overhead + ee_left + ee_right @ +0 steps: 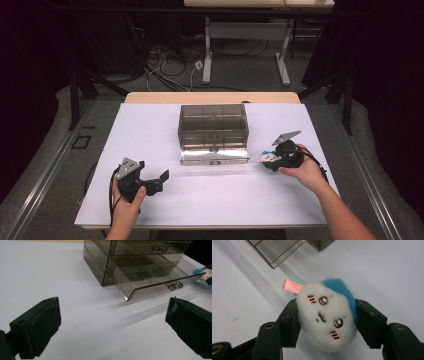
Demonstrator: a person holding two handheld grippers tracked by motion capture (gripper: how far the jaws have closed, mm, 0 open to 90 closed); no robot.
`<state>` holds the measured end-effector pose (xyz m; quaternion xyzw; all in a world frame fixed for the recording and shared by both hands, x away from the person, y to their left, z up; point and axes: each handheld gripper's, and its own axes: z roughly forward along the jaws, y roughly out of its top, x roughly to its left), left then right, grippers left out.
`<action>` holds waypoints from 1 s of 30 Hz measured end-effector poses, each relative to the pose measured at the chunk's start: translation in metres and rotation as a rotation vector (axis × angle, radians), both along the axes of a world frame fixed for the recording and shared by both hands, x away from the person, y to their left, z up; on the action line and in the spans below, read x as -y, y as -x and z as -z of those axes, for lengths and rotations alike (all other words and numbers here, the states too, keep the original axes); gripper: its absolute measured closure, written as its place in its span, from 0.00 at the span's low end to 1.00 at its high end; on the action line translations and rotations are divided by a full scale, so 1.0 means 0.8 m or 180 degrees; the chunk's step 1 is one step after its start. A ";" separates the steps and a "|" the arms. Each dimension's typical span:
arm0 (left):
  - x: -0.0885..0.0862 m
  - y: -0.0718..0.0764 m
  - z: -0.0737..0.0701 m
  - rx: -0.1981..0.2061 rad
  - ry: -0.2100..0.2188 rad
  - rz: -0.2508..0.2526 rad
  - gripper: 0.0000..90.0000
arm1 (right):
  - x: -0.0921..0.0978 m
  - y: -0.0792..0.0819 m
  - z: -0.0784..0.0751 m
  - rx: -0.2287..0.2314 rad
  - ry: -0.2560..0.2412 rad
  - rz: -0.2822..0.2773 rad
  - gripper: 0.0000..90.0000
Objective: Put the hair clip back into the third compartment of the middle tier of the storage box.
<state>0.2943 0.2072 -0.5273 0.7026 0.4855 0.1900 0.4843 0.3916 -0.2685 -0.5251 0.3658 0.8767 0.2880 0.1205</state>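
Right gripper [327, 322] jaws were clamped on both sides of the white-and-blue plush toy [328, 320], just right of the drawer unit's [213, 125] open bottom drawer [215, 156]; left gripper [150, 182] jaws stood wide apart, front-left of it.

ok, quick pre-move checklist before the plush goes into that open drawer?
1. Plush toy clamped between the jaws of the right hand-held gripper: ok.
2. Bottom drawer of the drawer box pulled out: ok.
3. Drawer compartments free: look empty in the left gripper view, ok.
4. Left hand-held gripper open, apart from the drawer: ok.
5. Plush fits a compartment: cannot tell.
6. Plush's pink tag clear of the jaws: ok.
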 end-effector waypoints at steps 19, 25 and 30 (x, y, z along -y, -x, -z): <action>0.000 0.000 0.000 -0.0013 0.0011 0.0007 0.00 | 0.001 -0.002 -0.037 0.0182 -0.0112 -0.0004 0.45; 0.001 -0.001 0.001 -0.0011 0.0017 0.0010 0.00 | 0.002 -0.003 -0.044 0.0203 -0.0122 -0.0004 0.45; 0.001 -0.001 0.001 -0.0009 0.0018 0.0009 0.00 | -0.002 -0.001 -0.053 0.0252 -0.0166 0.0013 0.45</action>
